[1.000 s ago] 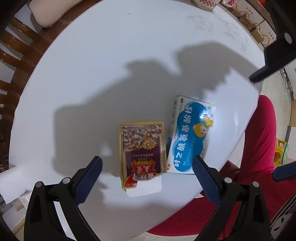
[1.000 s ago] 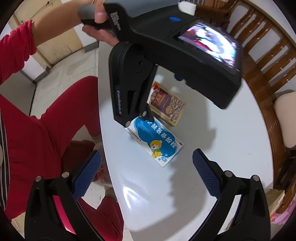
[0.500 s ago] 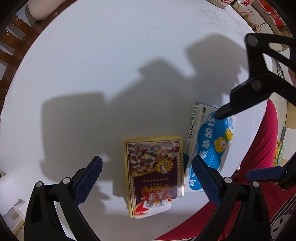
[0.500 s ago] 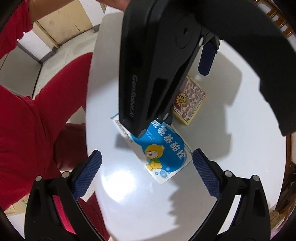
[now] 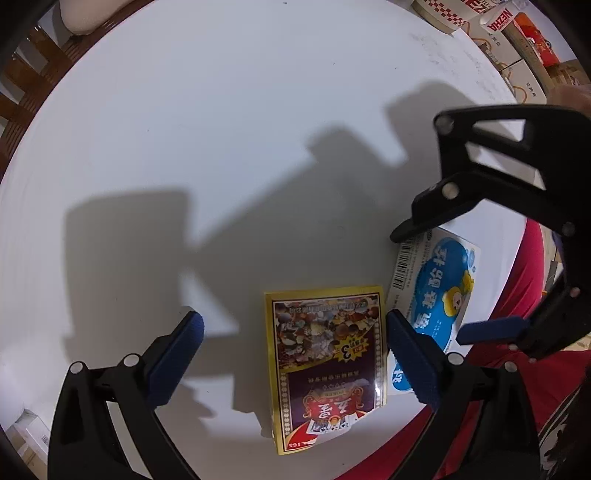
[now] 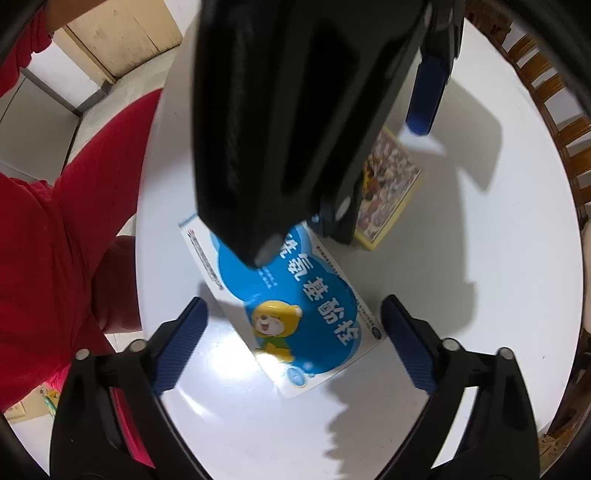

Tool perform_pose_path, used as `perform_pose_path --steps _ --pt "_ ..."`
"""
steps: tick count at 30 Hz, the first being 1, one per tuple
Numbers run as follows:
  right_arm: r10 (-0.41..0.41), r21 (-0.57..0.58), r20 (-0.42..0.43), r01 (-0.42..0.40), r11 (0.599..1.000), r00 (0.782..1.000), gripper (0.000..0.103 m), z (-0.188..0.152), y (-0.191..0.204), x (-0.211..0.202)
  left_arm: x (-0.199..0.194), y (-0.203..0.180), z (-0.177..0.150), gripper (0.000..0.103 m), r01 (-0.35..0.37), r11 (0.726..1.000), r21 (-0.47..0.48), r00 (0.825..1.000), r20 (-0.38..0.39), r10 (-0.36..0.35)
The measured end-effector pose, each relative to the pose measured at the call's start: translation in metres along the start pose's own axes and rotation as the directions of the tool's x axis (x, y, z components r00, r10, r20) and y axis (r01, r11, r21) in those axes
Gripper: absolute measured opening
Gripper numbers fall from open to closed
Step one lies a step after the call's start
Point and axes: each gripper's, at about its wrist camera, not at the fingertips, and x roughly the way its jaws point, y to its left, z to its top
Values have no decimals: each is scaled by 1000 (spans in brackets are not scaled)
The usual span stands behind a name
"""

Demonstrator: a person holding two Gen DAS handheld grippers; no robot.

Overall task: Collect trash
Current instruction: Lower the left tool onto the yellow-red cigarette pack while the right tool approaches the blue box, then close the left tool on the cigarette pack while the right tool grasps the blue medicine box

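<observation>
Two flat cardboard boxes lie side by side near the edge of the round white desk (image 5: 221, 129), close to the person's red-clothed legs (image 6: 55, 221). The yellow box (image 5: 325, 365) has a yellow border, a busy picture of mixed food-like pieces on one half and a dark purple half with gold and red Chinese characters, too distorted to read; a starburst on it carries the figure 3. Its flap end points at the desk's edge. The blue-and-white box (image 6: 291, 306) shows a blue cloud shape, a yellow cartoon bear and large white Chinese characters; a barcode runs down one long side in the left wrist view. The two boxes look just beside each other, whether touching cannot be told.

The left gripper (image 5: 293, 354) is spread wide and holds nothing; the yellow box sits between its blue-padded fingers (image 5: 177, 354), nearer the right one, with no contact visible. The right gripper (image 6: 293, 339) is likewise wide apart and empty, hovering with the bear end of the blue-and-white box between its fingers. The left gripper's black body fills the upper part of the right wrist view.

At the desk's far edge stands a cup (image 5: 447, 14) with a red-and-white chequered band, and beside it red lettering reads "NEZHA".
</observation>
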Motion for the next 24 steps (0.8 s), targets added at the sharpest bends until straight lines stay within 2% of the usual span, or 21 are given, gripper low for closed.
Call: perform_pose_path --steps 4,10,13,15,18,24 --pt "-26 9 32 26 1000 999 89 -1 3 -1 -2 0 -2 93 -38 999 -10 999 28 39" --pt "-80 44 58 77 996 995 78 -5 7 -4 -1 -10 -6 78 -154 988 -17 987 51 155" --pt "-88 72 67 83 994 994 72 -8 5 -9 -5 -9 -6 69 -153 987 -58 986 57 156" --pt "-95 94 67 89 992 993 70 -11 8 -12 -8 -5 -6 59 -151 983 -108 985 65 158" --pt "-110 143 74 99 985 991 69 -15 13 -13 -8 -5 -14 59 -140 977 -164 986 66 152" --pt "-180 274 99 147 950 979 69 -18 17 -16 -9 5 -25 59 -137 942 -305 985 63 163"
